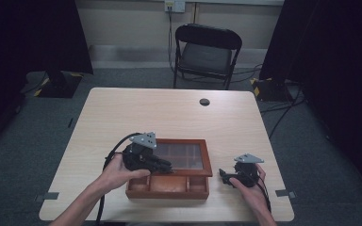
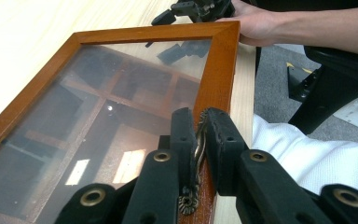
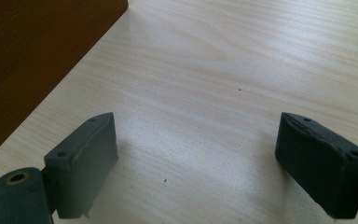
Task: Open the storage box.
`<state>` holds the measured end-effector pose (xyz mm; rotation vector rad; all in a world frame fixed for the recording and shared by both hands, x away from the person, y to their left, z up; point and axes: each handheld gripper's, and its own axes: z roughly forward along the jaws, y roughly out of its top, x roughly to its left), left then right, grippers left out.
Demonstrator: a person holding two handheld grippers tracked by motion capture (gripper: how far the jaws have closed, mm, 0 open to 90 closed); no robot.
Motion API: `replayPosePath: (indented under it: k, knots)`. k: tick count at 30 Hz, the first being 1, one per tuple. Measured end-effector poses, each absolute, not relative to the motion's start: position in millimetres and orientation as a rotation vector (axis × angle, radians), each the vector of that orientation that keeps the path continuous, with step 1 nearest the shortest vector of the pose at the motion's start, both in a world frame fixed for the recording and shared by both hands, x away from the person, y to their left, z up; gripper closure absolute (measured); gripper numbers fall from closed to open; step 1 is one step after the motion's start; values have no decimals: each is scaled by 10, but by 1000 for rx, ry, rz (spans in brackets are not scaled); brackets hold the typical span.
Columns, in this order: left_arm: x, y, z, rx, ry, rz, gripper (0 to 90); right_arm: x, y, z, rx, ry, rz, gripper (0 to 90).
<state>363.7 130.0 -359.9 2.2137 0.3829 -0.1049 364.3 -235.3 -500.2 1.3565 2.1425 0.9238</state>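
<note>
A brown wooden box (image 1: 168,187) with several compartments sits near the table's front edge. Its glass-paned lid (image 1: 184,157) is tilted up off the box, so the front compartments show. In the left gripper view the small brass handle (image 2: 198,150) on the lid's wooden frame (image 2: 219,70) is pinched between the black jaws, with my left gripper (image 2: 200,135) shut on it. From above, the left gripper (image 1: 166,165) reaches over the box's left side. My right gripper (image 1: 224,175) rests on the table to the right of the box, open and empty (image 3: 198,158). The box's side (image 3: 28,56) lies to its left.
A light wooden table (image 1: 169,117) has a dark cable hole (image 1: 204,101) near its far edge. Behind it stands a black folding chair (image 1: 206,54). Dark stands and cables sit on the floor at both sides. The far half of the table is bare wood.
</note>
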Motion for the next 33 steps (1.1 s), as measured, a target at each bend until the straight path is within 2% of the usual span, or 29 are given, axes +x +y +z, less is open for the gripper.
replayPosePath:
  k: [33]
  knots:
    - [3819, 1283, -3294, 2244, 372, -72, 817, 3646, -2353, -5003, 1355, 2144, 926, 119]
